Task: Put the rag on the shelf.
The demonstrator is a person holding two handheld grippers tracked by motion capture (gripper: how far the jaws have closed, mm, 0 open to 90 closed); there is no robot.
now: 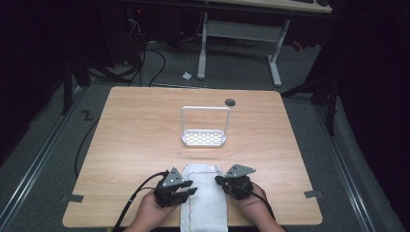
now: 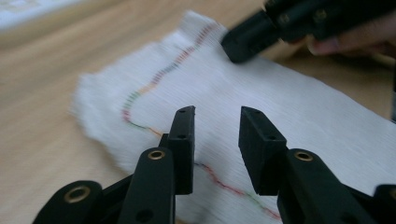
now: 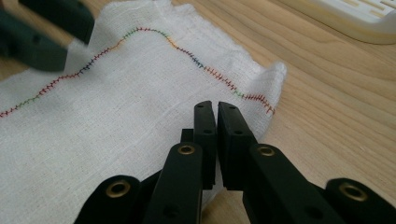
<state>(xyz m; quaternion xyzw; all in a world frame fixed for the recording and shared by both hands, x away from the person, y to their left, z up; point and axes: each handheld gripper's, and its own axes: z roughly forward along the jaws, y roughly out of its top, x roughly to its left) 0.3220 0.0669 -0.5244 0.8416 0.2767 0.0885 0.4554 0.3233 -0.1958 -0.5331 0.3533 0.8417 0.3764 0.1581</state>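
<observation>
1. High view. White woven cloth with a wavy multicoloured stitched line (image 1: 204,195): lies flat at the middle of the wooden table's (image 1: 135,140) near edge, its near end hanging over that edge. Left gripper (image 1: 187,192) sits at the cloth's left edge, right gripper (image 1: 218,181) at its right edge, both near the far corners; forearms enter from the near edge, hands low on the table. White perforated plastic rack with a tall hoop handle (image 1: 205,137) stands at the table's centre, well apart. Judgement: work on the cloth is at its start; no fold or lift yet.

2. Left gripper view. Left gripper (image 2: 217,123): jaws apart, hovering over the cloth (image 2: 289,107), holding nothing.

3. Right gripper view. Right gripper (image 3: 217,114): jaws almost together at the cloth's (image 3: 116,116) edge; whether fabric is pinched cannot be told.
</observation>
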